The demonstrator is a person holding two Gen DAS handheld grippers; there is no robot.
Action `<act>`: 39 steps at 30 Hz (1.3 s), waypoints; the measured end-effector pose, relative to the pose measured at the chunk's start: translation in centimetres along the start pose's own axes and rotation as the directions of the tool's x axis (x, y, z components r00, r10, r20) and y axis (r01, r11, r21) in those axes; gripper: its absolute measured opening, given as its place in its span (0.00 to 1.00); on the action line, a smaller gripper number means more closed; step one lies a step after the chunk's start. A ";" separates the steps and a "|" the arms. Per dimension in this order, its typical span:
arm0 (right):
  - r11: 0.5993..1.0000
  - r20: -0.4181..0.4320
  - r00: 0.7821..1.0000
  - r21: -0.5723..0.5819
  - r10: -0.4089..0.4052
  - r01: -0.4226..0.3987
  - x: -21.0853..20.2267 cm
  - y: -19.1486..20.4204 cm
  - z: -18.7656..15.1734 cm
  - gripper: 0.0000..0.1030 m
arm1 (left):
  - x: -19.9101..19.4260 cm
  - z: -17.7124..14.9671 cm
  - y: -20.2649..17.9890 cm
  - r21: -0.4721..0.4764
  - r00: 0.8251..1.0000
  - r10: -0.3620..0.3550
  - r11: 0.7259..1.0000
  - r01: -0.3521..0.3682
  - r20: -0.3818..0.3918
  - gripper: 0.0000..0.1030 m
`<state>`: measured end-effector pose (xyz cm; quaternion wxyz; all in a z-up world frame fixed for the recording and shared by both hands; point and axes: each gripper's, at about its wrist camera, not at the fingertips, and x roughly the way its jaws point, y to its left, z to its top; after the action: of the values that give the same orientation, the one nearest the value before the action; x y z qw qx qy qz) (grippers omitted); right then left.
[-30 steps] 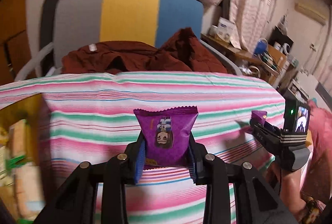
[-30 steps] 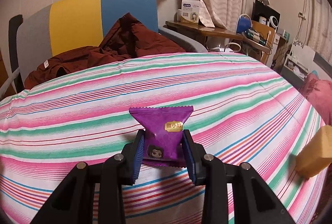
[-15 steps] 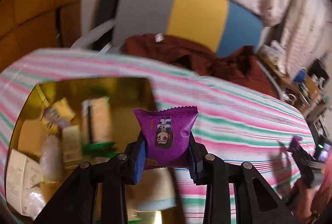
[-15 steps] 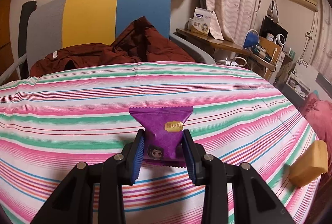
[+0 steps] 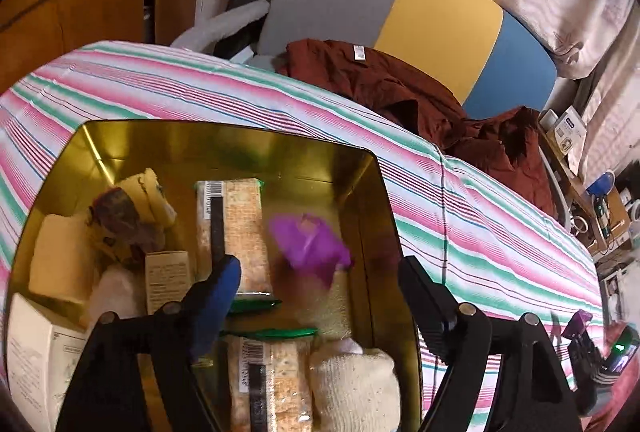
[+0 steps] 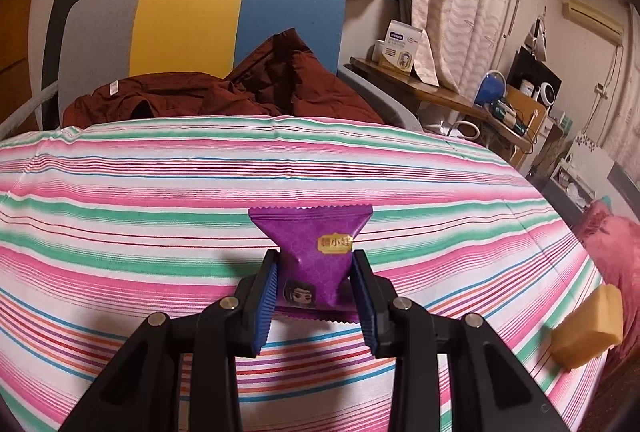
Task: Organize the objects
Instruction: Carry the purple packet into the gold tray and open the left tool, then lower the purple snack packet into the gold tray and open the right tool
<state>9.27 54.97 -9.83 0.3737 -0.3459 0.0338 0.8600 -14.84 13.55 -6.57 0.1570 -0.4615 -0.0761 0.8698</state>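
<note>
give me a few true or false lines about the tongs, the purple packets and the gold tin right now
1. The left tongs are open. True.
2. A blurred purple packet is over the gold tin. True.
3. The right tongs are empty. False: they are shut on a purple snack packet.
4. The gold tin is empty. False: cracker packs and other items lie inside.
5. A yellow block lies on the striped cloth. True.
</note>
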 end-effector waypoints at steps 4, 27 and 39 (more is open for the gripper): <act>1.000 -0.001 1.000 0.002 0.003 -0.003 0.1 -0.1 0.0 0.34 | -1.6 -1.2 -0.4 0.028 0.999 0.029 0.999 -0.030 0.039 0.86; 0.957 -0.030 0.962 -0.098 0.273 -0.274 -7.2 7.6 -0.6 0.34 | -9.8 -9.4 1.3 0.179 0.990 0.009 0.983 -0.035 0.144 1.00; 0.854 -0.006 0.866 -0.161 0.500 -0.494 -15.6 16.4 0.5 0.34 | -11.8 -9.6 3.8 0.154 0.985 0.004 0.988 -0.030 0.170 1.00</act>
<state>5.60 33.68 -3.10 0.1111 -0.3380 0.0470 0.9334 -1.48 5.80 -3.88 0.1782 -0.3727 -0.0170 0.9105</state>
